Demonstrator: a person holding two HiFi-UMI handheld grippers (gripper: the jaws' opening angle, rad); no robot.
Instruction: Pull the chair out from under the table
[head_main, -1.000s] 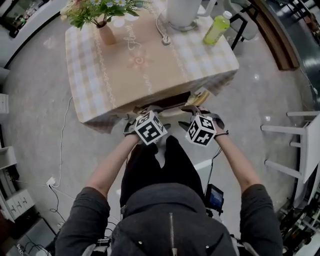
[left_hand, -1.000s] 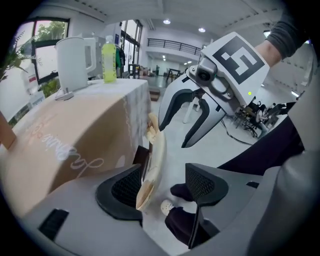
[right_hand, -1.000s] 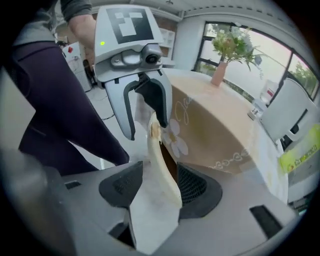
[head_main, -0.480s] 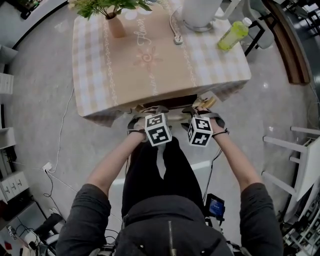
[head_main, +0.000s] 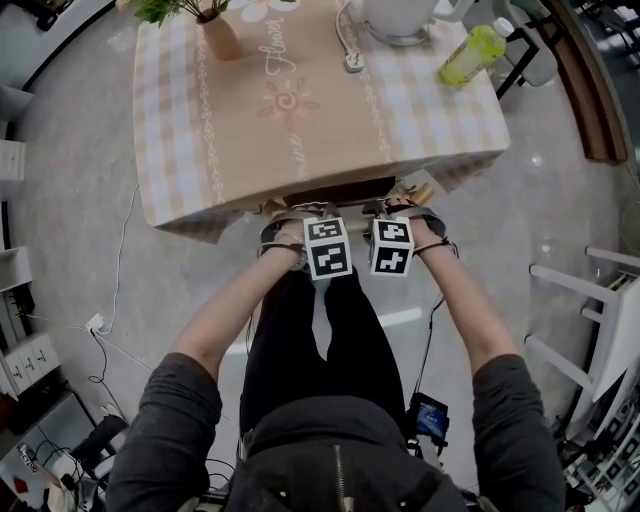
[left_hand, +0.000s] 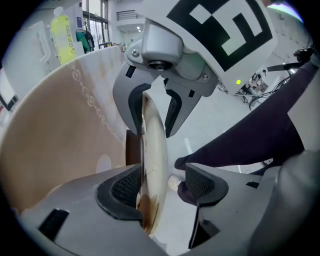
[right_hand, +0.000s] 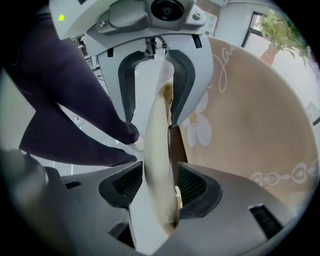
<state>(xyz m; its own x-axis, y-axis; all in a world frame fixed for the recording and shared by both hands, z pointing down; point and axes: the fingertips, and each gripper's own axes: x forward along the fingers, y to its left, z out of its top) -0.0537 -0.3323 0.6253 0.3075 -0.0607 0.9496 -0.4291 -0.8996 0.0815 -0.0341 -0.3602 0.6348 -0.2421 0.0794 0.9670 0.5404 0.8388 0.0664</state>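
Between jaws of left tongs (left_hand: 162, 186), right tongs (right_hand: 157, 190) now: chair rail (left_hand: 152, 150); we sit lower, both gaping, unclamped; pull pending.

Chair (head_main: 340, 192) tucked under table (head_main: 170, 120) at its 6 o'clock edge. Top rail (left_hand: 154, 160) cream, worn w/ brown patches. Table: checked cloth, tan runner down the middle.
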